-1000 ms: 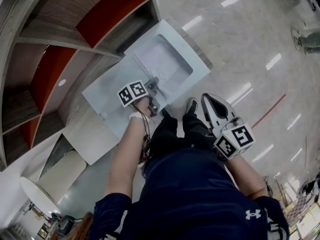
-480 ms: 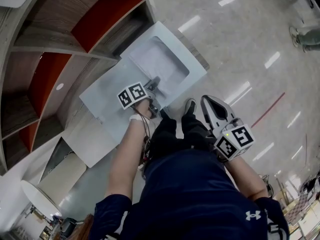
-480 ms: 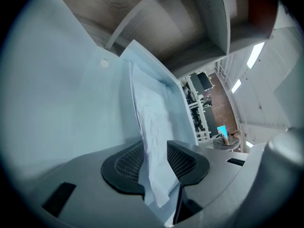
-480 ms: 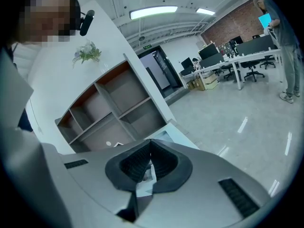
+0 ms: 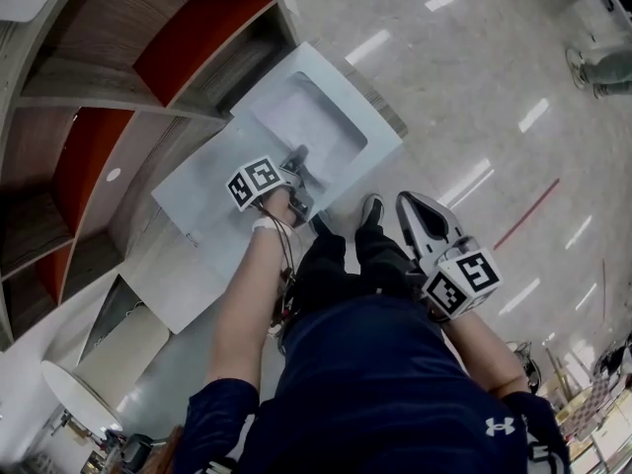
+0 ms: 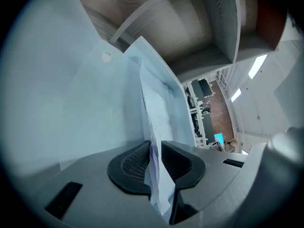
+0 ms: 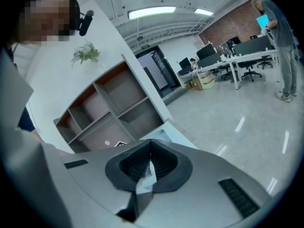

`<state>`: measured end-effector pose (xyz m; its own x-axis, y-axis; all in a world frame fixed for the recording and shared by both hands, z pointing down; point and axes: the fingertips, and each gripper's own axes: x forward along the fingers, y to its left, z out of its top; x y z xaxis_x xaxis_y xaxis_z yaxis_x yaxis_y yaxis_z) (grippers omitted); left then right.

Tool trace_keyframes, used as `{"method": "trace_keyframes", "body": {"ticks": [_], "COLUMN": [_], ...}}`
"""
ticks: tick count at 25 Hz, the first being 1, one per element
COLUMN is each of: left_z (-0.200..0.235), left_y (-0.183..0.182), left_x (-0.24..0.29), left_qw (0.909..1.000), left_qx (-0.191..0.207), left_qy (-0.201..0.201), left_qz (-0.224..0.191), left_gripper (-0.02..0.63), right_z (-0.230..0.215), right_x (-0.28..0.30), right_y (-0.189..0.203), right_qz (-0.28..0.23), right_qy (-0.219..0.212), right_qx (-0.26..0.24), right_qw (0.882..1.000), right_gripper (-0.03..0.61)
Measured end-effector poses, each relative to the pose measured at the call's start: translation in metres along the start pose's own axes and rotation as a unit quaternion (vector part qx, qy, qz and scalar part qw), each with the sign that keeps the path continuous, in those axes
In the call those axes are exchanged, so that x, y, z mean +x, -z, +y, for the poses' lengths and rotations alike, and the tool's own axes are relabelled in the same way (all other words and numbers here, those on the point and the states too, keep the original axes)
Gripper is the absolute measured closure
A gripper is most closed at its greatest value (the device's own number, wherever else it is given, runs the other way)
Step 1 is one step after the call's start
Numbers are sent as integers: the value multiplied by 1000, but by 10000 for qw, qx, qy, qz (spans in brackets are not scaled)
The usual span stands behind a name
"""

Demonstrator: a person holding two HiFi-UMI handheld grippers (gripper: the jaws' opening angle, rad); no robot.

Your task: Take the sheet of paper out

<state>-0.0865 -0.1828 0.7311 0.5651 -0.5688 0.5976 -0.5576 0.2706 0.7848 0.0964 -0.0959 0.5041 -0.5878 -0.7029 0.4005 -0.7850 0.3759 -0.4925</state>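
Left gripper (image 5: pixel 296 162) has edged in over the near edge of the sheet since the earlier frame, and its jaws have narrowed a lot. Right gripper (image 5: pixel 413 205) is basically where it was.

Progress: early. The sheet of paper (image 5: pixel 312 117) is still in the shallow recess of the white tray unit (image 5: pixel 207 194), which sits on the floor (image 5: pixel 464 97) against the open shelf (image 5: pixel 148 67). It is not lifted clear or pulled out. The approach looks done and the grasp is being made now. Still to do: finish the pinch, then draw the sheet out of the recess.

Jaws: in the left gripper view the left gripper (image 6: pixel 155 146) is closing with the sheet's near edge (image 6: pixel 154 109) standing between the pads. The left pad looks to be against the paper. A thin gap still shows on the right pad's side, so I judge it not clamped yet. In the right gripper view the right gripper (image 7: pixel 150 142) has its tips together. A pale sliver shows in the gap behind the tips and I can't say what it is. It is held off to the side over the floor, well apart from the tray.

Sheet: thin, white with a bluish cast, lightly wrinkled. It looks flat in the recess from the head view, with the near edge raised edge-on into the jaws. Probably flimsy, so a fast pull could crease it or let it slip.
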Motion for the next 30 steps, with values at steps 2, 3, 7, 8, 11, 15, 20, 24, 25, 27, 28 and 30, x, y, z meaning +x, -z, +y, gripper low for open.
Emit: {"method": "trace_keyframes", "body": {"ticks": [2, 3, 7, 8, 11, 15, 20, 24, 25, 27, 28, 30], "left_z": [3, 4, 9, 9, 12, 15, 21, 26, 26, 27, 26, 25], "left_y": [0, 0, 1, 1, 3, 4, 6, 6, 6, 8, 9, 10], "left_x": [0, 0, -8, -11, -21, -37, -63, -84, -89, -100, -105, -116], "left_qw": [10000, 9999, 9998, 9999, 9998, 9998, 9996, 9995, 9994, 9993, 9992, 9988], "left_qx": [29, 70, 130, 114, 158, 164, 145, 108, 70, 4, -22, -61], "left_qy": [-58, -103, -139, -125, -132, -86, -185, -215, -191, -154, -142, -108], "left_qz": [16, 28, 30, 24, 27, -25, -134, -224, -265, -343, -384, -468], "left_gripper": [548, 572, 595, 595, 595, 595, 595, 597, 595, 595, 595, 595], "right_z": [1, 2, 7, 8, 15, 26, 42, 54, 57, 62, 64, 69], "right_x": [-2, -2, -5, -5, -4, -1, 2, 6, 6, 6, 6, 6], "right_y": [1, 1, 2, 1, 0, 4, 5, 5, 5, 6, 7, 6], "right_qz": [5, 5, -1, -1, -6, 10, 56, 34, 36, 52, 62, 66], "right_qy": [0, -4, -33, -46, -101, -206, -350, -452, -480, -523, -542, -579], "right_qx": [12, 16, -29, -42, -92, -162, -253, -331, -347, -373, -383, -430], "right_qw": [10000, 10000, 10000, 10000, 9999, 9997, 9991, 9984, 9982, 9979, 9978, 9974], "right_gripper": [566, 566, 566, 566, 566, 566, 566, 566, 566, 566, 566, 566]}}
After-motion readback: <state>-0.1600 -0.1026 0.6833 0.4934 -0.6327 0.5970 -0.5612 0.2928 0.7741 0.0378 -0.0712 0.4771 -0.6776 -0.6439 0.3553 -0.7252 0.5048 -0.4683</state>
